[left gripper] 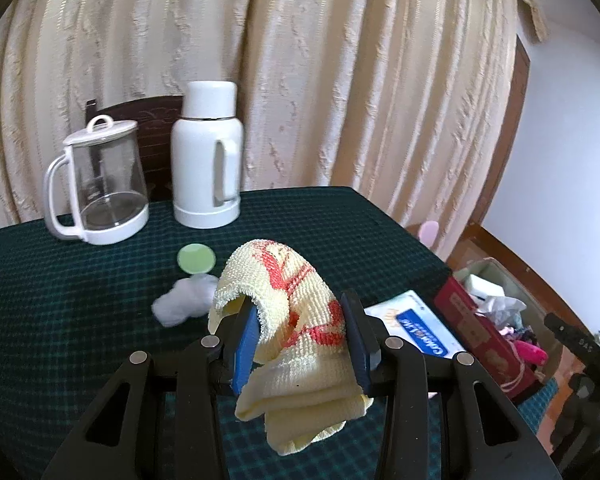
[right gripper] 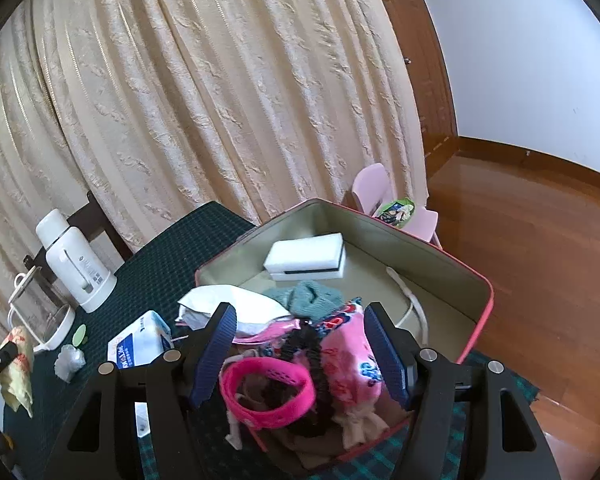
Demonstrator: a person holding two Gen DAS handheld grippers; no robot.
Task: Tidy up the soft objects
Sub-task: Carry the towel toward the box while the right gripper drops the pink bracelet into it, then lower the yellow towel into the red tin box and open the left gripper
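Your left gripper (left gripper: 300,344) is clamping the cream-and-red knitted cloth (left gripper: 288,300), which is arching up ahead of the pads and drooping below them (light, floppy, so pinching a bunched fold is wiser than an edge). Just beyond it, to the left, a white cotton wad (left gripper: 182,300) is lying on the table (left gripper: 60,320). Your right gripper (right gripper: 300,348) is standing open and empty, hovering over the red storage box (right gripper: 452,268), with a pink band (right gripper: 268,394) directly beneath.
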